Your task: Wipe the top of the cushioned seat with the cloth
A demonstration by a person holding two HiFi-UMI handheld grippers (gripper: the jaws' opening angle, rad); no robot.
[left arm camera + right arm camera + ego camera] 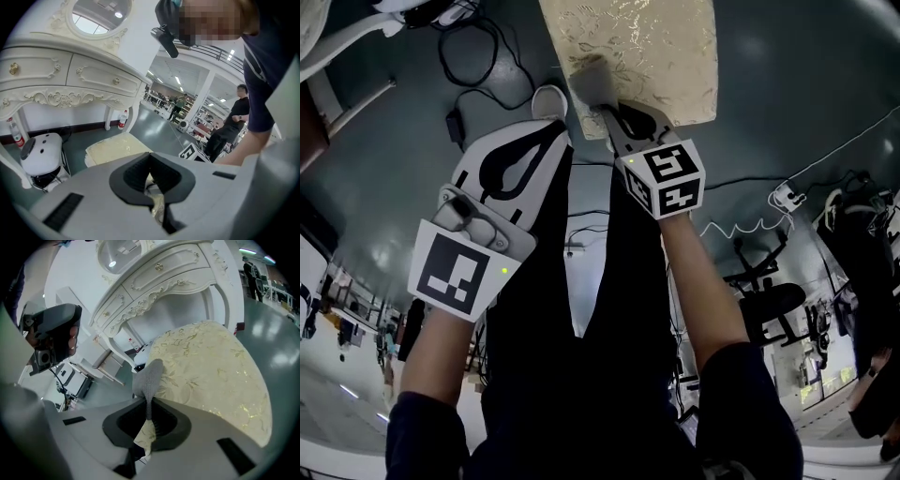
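Note:
The cushioned seat (647, 47) has a pale gold floral top and lies at the top of the head view. A grey cloth (592, 82) rests on its near left edge, with my right gripper (607, 111) shut on it. In the right gripper view the cloth (149, 376) stands up from the jaws in front of the seat (211, 366). My left gripper (551, 122) hangs just left of the seat over the floor, jaws together and holding nothing. In the left gripper view, that gripper (150, 159) has the seat (117, 147) ahead of it.
A white carved dressing table (56, 79) stands behind the seat, with a white rounded object (42, 152) on the floor to its left. Cables (478, 66) lie on the grey floor at upper left. A power strip (786, 197) lies at right. People stand far off (234, 117).

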